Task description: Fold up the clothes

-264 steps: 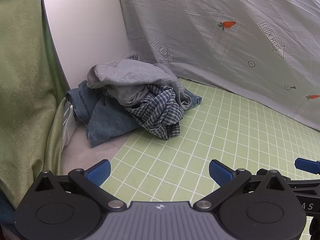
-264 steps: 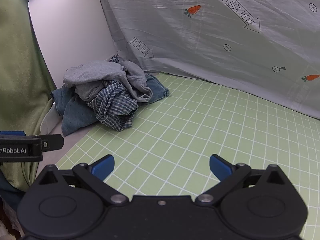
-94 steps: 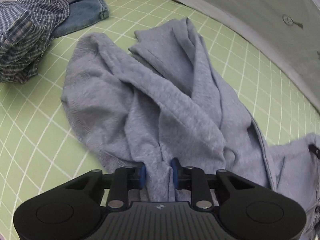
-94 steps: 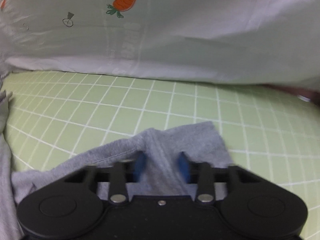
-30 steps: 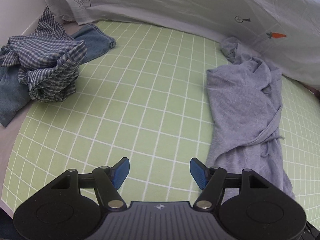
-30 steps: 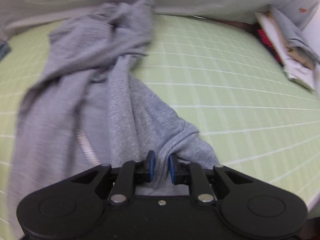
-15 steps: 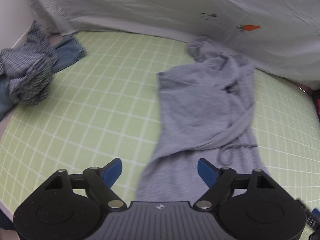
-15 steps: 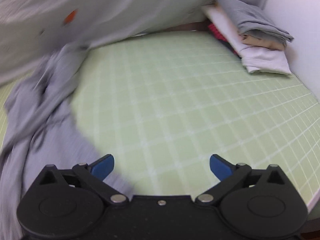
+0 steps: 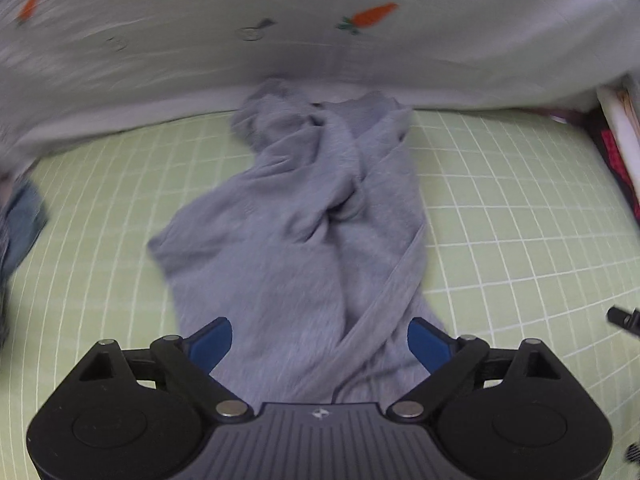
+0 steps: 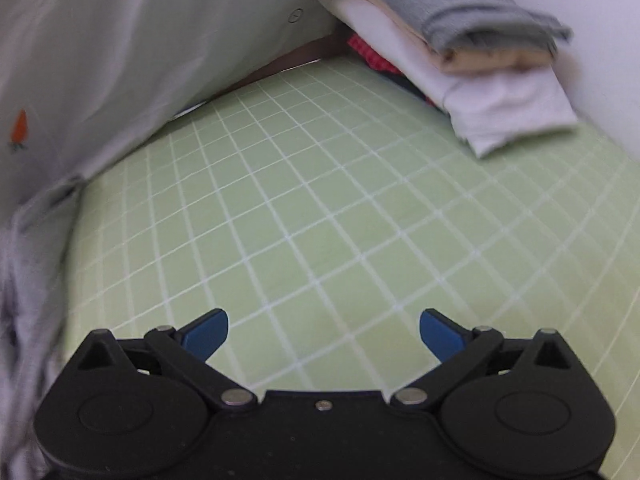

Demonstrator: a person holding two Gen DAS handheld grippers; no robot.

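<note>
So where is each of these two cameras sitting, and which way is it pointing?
Left wrist: sits on the left gripper, looking forward along its open blue fingers at the rumpled grey garment on the green grid mat.
Right wrist: sits on the right gripper, open, facing bare mat and the stack of folded clothes in the far corner.
Shared: mat, carrot-print sheet, and the grey garment, at the right view's left edge.

A plain grey garment lies on a pale green mat gridded in white, before a white sheet printed with orange carrots; the folded stack shows grey, cream, white and what may be red check.
</note>
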